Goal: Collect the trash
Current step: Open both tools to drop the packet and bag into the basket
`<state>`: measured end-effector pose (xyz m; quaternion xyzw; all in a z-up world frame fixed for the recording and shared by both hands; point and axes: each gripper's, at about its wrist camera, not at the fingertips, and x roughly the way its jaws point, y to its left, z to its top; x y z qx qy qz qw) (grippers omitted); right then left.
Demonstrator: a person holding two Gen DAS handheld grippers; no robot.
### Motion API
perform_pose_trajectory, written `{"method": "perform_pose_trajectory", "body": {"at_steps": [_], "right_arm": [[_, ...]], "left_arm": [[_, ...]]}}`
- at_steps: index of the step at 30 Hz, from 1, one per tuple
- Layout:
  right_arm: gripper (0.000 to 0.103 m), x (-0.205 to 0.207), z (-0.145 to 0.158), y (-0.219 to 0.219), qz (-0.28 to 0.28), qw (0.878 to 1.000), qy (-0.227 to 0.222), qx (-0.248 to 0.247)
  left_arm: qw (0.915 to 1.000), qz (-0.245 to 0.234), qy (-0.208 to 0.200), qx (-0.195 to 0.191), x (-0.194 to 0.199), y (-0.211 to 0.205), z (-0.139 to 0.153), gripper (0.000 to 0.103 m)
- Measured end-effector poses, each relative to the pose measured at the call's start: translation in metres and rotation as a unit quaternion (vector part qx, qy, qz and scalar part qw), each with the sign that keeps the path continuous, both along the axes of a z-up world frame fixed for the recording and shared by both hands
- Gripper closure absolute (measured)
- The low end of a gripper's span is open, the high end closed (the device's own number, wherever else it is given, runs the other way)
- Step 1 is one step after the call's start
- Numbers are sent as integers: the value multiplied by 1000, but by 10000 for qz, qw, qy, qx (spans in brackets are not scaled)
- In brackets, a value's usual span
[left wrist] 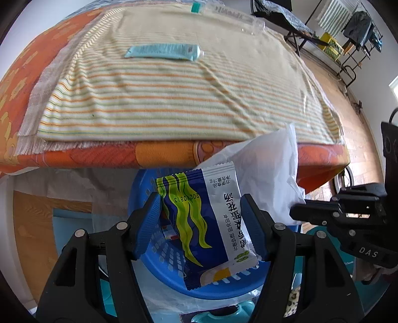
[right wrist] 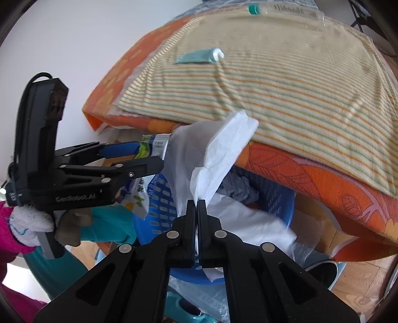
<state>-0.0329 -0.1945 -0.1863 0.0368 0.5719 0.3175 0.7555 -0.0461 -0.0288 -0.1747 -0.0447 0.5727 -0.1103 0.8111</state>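
My left gripper (left wrist: 200, 198) is shut on a blue and white snack packet (left wrist: 211, 223) with green wavy stripes, its blue pads pressing on the packet's two sides. The packet hangs over a blue perforated basket (left wrist: 159, 251) below the table's edge. My right gripper (right wrist: 196, 201) is shut on a white tissue (right wrist: 223, 154), which stands up from its fingertips above the same basket (right wrist: 161, 206). In the right wrist view the left gripper (right wrist: 149, 154) sits at the left with the packet (right wrist: 139, 196). In the left wrist view the right gripper (left wrist: 298, 211) and tissue (left wrist: 268, 174) are at the right.
A striped cloth (left wrist: 174, 99) covers the orange table (left wrist: 161, 154). On it lie a teal tube (left wrist: 163, 51) and a clear bottle (left wrist: 231, 12) with a green cap. The basket holds white paper (right wrist: 253, 223) and a grey rag (right wrist: 238, 186). A gloved hand (right wrist: 29, 223) holds the left gripper.
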Motion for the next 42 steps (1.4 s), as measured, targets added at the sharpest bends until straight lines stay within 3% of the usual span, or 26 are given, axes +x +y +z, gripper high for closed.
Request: {"method": "perform_pose_trajectory", "body": {"at_steps": [12,25,30,42], "right_arm": [[103,-9,-26,18,369,9985,241,-334],[101,-8,-34,22,332,9965,311,-704],[67,-10,-40,24,333,9961,378,-719],[66,-13,-24,29,415,9953,-86,-873]], "left_arm": [[9996,-11,282,31,-2,-2,-19,35],[9995,58,312,39,-2,5,-19,35],[9993,117,347,34,-1,10,-20,35],[9994,245,229,-16,1,21,-11,35]]}}
